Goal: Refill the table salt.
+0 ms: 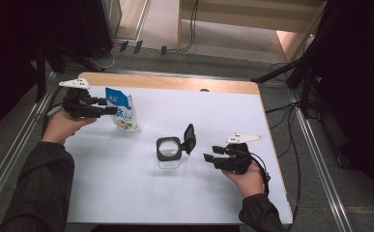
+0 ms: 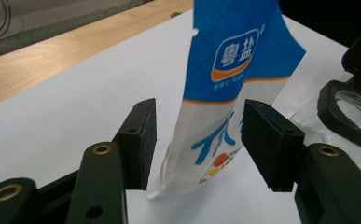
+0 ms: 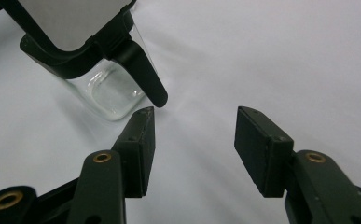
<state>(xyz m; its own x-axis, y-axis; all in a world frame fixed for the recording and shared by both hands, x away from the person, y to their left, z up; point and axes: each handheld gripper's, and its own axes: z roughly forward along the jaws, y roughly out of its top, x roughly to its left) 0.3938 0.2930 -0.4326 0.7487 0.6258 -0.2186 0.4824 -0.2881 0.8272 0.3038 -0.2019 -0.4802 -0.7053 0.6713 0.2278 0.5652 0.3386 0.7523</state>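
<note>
A blue and white pouch (image 1: 124,114) with printed characters stands upright at the back left of the white sheet (image 1: 126,193). My left gripper (image 1: 114,109) is level with it. In the left gripper view the pouch (image 2: 234,56) rises between the open jaws of that gripper (image 2: 199,140): a gap shows at the left pad (image 2: 141,135), and the right pad (image 2: 267,144) sits at the pouch's edge. A clear glass jar (image 1: 169,162) with a black collar and a flipped-up black lid (image 1: 190,137) stands mid-table. My right gripper (image 1: 208,155) stays open and empty just right of the jar (image 3: 106,88).
A wooden table edge (image 1: 175,82) runs along the back of the sheet. Metal rails (image 1: 315,159) flank both sides, with cables and dark stands on the floor beyond. Bare white sheet lies in front of the jar and between my forearms.
</note>
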